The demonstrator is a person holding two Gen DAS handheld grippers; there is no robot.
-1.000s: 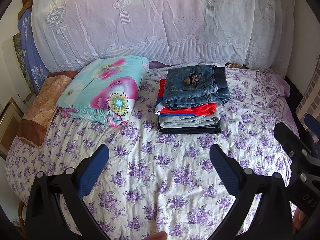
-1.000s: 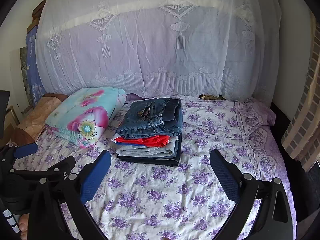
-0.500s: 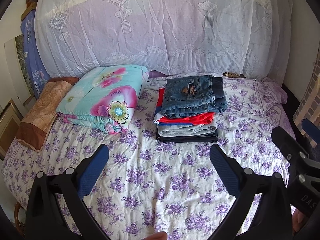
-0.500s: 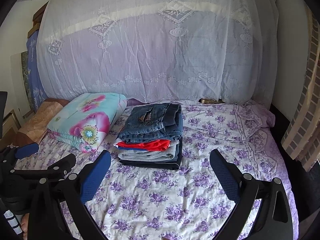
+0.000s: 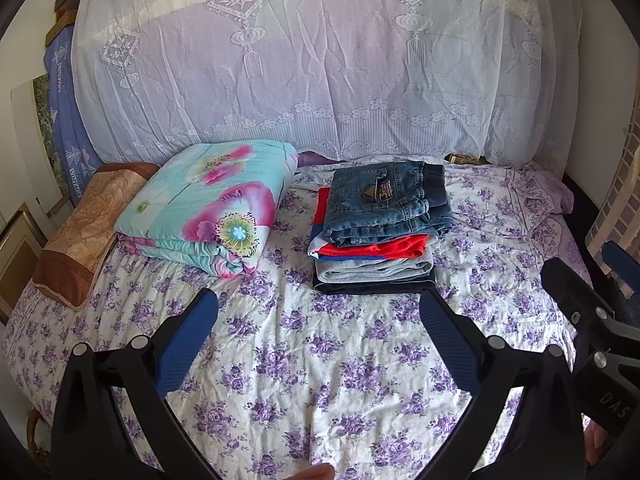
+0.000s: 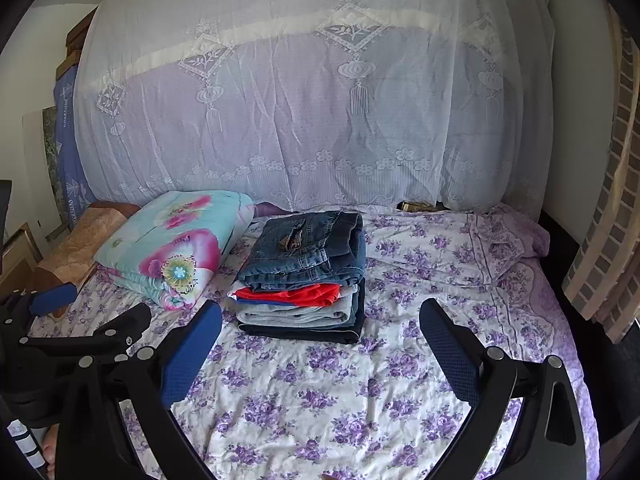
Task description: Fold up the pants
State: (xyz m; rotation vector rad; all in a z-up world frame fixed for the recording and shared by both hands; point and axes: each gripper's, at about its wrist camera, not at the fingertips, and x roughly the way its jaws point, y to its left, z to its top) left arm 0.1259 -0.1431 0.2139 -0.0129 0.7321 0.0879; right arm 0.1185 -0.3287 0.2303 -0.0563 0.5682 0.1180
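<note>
A stack of folded clothes lies in the middle of the bed, with folded blue jeans (image 5: 388, 204) on top, then red, grey and dark pieces under them. The jeans also show in the right wrist view (image 6: 308, 248). My left gripper (image 5: 318, 328) is open and empty, held above the flowered bedsheet (image 5: 320, 360) in front of the stack. My right gripper (image 6: 320, 332) is open and empty too, in front of the stack and to its right. Each gripper shows at the edge of the other's view.
A folded turquoise floral quilt (image 5: 208, 204) lies left of the stack, with a brown pillow (image 5: 84, 232) beyond it at the bed's left edge. A white lace curtain (image 5: 320, 60) hangs behind the bed. A brick-pattern curtain (image 6: 608, 216) hangs at the right.
Both grippers have drawn back and risen a little from the stack, so the bed and stack sit lower and smaller in view. Both stay open.
</note>
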